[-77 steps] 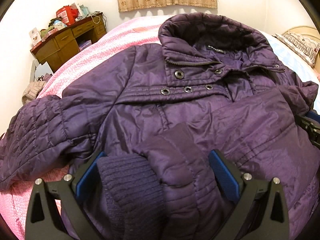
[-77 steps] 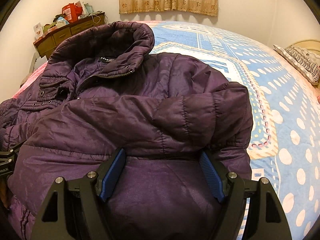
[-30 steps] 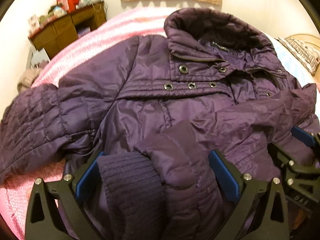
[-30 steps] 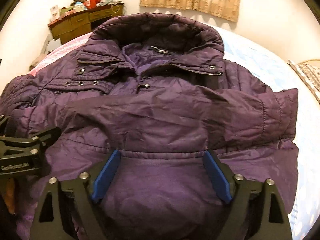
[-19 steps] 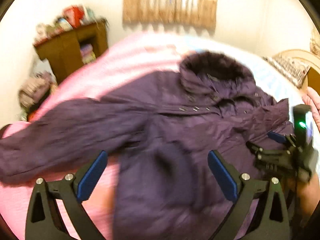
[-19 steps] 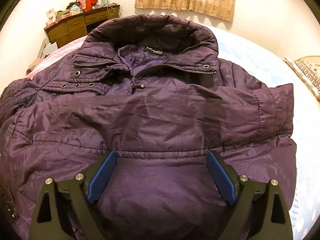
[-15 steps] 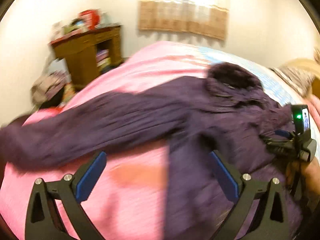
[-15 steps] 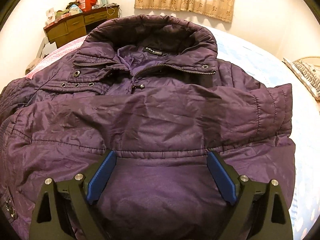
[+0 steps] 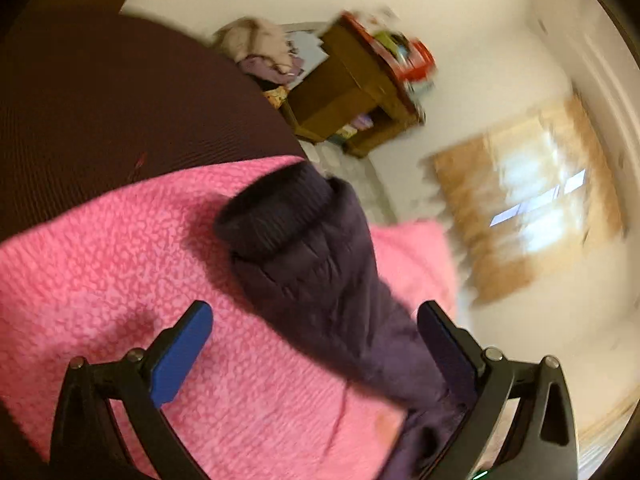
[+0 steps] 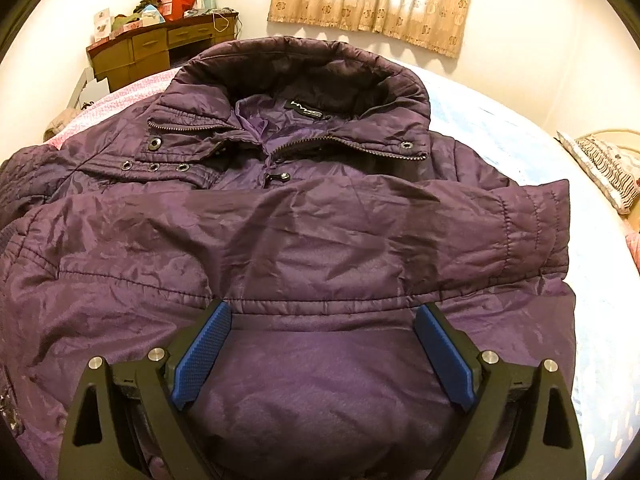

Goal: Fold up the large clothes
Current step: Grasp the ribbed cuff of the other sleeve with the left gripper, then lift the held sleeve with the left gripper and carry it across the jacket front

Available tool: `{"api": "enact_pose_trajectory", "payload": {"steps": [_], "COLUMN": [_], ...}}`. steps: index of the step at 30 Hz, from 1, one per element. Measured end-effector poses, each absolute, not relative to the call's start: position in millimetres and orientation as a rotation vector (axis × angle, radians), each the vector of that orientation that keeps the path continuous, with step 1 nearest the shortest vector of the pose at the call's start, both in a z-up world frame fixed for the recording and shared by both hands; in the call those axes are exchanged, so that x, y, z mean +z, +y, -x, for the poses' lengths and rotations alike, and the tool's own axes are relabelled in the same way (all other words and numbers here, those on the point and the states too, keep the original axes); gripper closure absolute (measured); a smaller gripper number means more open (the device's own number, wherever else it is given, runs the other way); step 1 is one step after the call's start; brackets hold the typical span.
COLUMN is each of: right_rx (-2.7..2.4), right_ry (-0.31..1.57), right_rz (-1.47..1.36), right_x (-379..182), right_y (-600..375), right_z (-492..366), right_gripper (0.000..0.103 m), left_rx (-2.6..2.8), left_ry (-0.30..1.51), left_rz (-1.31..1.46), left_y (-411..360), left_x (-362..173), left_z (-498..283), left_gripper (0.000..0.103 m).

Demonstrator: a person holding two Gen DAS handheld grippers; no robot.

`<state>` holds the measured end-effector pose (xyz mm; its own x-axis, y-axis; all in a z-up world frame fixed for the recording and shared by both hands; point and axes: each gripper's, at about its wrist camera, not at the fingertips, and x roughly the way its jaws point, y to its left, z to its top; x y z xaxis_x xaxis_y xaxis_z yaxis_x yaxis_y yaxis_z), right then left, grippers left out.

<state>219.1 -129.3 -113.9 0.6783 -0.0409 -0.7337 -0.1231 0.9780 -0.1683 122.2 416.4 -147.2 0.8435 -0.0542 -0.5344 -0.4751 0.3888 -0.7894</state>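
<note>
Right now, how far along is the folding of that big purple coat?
Early on. Done: one sleeve lies folded across the jacket's chest. In hand: the open left gripper straddles the other sleeve, stretched out over the pink blanket. Left: fold that sleeve in, then fold the body. The open right gripper hovers over the jacket's lower front.

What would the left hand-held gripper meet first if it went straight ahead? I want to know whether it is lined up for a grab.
Probably the jacket sleeve: it lies on the pink blanket between the open fingers of the left hand-held gripper, its knit cuff farther ahead. The picture is blurred, so depth is uncertain.
</note>
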Motion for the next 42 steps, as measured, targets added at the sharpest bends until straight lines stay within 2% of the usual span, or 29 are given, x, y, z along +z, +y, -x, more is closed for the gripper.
{"api": "enact_pose_trajectory", "payload": {"steps": [9,17,19,21,24,26,28,36,42], "right_rx": [0.041,0.038,0.039,0.039,0.039,0.039,0.039,0.045,0.108], "right_ry": [0.821,0.821,0.822,0.822,0.822,0.821,0.822,0.829,0.788], "right_rz": [0.221,0.224,0.224,0.223,0.224,0.224,0.223,0.212,0.079], "right_x": [-113.4,-113.1,-113.3,-113.3,-113.5,-113.5,-113.6,-113.9,-88.7], "right_y": [-128.7,-127.9,-128.0,-128.0,-128.0,-127.9,-128.1,-128.2,-149.3], "right_z": [-218.3,-218.6,-218.7,-218.7,-218.8,-218.7,-218.9,-219.4,-206.4], "right_gripper": [0.009,0.009,0.009,0.009,0.009,0.009,0.009,0.009,0.008], "left_rx": [0.190,0.270,0.302,0.294,0.275,0.258,0.243,0.075,-0.061], "left_ry": [0.427,0.490,0.474,0.469,0.463,0.441,0.397,0.207,0.187], "left_rz": [1.345,1.348,1.341,1.322,1.272,1.236,1.212,0.977,0.881], "left_y": [433.5,440.6,443.7,446.3,446.5,446.3,447.0,419.1,396.8], "left_x": [-173.5,-173.7,-172.7,-173.9,-172.4,-165.9,-158.4,-69.0,-18.7], "left_z": [-152.1,-158.2,-157.0,-158.9,-154.6,-148.7,-137.4,-115.3,-132.7], "left_gripper": [0.000,0.000,0.006,0.031,0.051,0.058,0.059,0.060,0.060]}}
